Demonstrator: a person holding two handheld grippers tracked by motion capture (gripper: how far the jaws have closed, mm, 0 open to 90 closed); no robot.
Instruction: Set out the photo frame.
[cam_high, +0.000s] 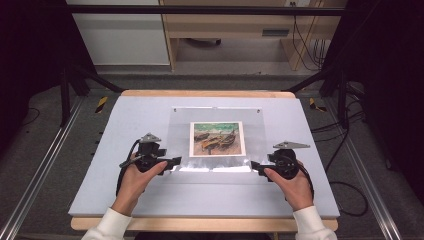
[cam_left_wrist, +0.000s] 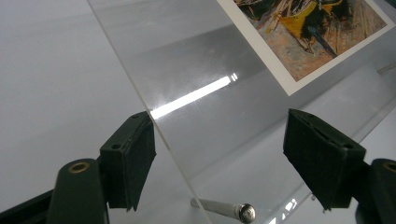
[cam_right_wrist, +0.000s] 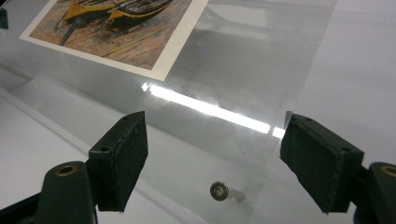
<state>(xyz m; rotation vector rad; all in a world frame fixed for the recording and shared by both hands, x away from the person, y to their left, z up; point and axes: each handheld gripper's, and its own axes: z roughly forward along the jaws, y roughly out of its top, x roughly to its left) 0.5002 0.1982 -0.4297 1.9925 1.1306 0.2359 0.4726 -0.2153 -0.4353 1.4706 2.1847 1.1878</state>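
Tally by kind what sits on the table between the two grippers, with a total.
Clear acrylic frame panels, upper one raised at its near edge: 2
Boat painting print: 1
Metal frame screws seen near the fingers: 2
Total: 5

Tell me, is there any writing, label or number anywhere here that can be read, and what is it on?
No readable text anywhere.
The picture card under the clear acrylic sheet shows painted boats, with no caption or signature legible.
The yellow-and-black striped markers beside the table are stripes, not writing.
The left gripper, the right gripper and the screw bear no marking that can be made out.
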